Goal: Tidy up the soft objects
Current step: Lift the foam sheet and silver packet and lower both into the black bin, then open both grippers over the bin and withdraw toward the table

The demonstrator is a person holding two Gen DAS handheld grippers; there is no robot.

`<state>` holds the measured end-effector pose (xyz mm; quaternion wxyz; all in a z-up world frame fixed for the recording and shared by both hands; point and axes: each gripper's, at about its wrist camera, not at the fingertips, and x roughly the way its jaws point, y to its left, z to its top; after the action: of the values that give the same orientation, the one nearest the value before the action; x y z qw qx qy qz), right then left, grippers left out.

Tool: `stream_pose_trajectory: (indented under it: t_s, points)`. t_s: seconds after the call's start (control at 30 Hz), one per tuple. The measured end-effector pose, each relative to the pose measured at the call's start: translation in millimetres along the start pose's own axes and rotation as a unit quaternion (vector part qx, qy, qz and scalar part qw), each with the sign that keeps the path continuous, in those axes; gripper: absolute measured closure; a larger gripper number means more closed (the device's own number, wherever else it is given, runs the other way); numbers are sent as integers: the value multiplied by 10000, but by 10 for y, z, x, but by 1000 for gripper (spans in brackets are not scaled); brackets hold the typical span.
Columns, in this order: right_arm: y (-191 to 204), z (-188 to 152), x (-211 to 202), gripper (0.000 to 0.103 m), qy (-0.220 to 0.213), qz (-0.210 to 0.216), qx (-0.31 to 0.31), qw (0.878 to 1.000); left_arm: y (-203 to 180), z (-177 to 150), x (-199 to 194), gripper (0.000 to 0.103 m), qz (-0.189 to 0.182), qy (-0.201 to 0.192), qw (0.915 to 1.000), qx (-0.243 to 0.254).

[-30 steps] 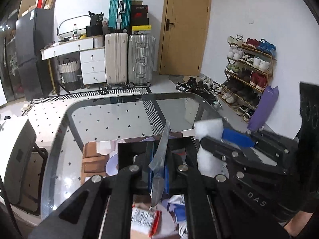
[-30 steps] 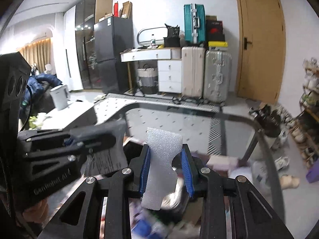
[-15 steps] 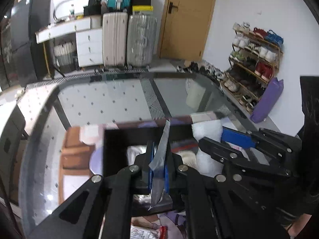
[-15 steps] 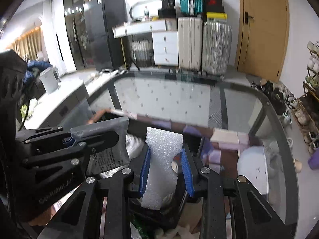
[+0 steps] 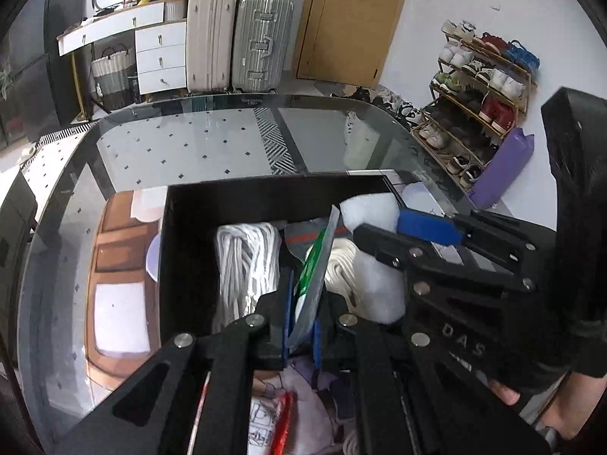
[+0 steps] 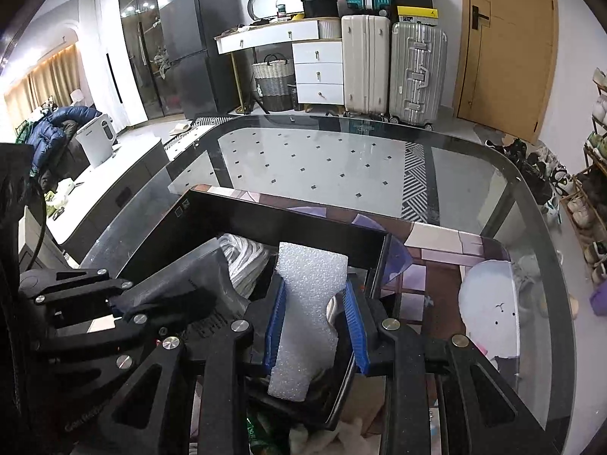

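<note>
My left gripper (image 5: 299,326) is shut on a thin grey plastic packet (image 5: 316,265) with a green print, held edge-up over an open black box (image 5: 265,187). In the box lie a white rope coil (image 5: 246,258) and a second coil (image 5: 341,269). To the right, my right gripper (image 5: 379,227) holds a white foam block (image 5: 373,269) just over the box. In the right wrist view the right gripper (image 6: 315,326) pinches the foam block (image 6: 311,295) at its waist above the box (image 6: 284,214). The left gripper (image 6: 121,305) with the packet (image 6: 205,276) is beside it on the left.
The box stands on a glass table (image 5: 189,140) over a patterned mat (image 6: 436,242). Loose packets and cloth (image 5: 280,409) lie by the table's near edge. Suitcases (image 5: 235,41), a door (image 5: 349,19) and a shoe rack (image 5: 481,87) stand beyond. A hand (image 5: 557,413) holds the right gripper.
Both grippers have sunk and tipped downward with packet and foam still held. The black box and its rope coils have come into view right beneath them.
</note>
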<state>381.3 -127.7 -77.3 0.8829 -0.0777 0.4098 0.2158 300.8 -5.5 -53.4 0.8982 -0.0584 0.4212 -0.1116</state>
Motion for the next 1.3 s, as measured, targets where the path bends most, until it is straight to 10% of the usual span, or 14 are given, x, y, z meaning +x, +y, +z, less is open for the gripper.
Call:
stream_pose_trajectory:
  t_s: [0.37, 0.5, 0.73, 1.3]
  points:
    - [6, -31, -93, 58, -17, 250, 101, 9996, 62, 45, 2, 92, 218, 24, 9996, -189]
    - [-25, -32, -245, 56, -113, 290, 155, 9994, 110, 54, -117, 58, 367, -115, 9986, -365]
    - [37, -128, -553, 55, -147, 401, -45, 9991, 148, 23, -411, 28, 214, -145, 9986, -468]
    - [-113, -633, -691, 55, 506, 241, -274, 9981, 46, -608, -510, 28, 438, 345, 9981, 243]
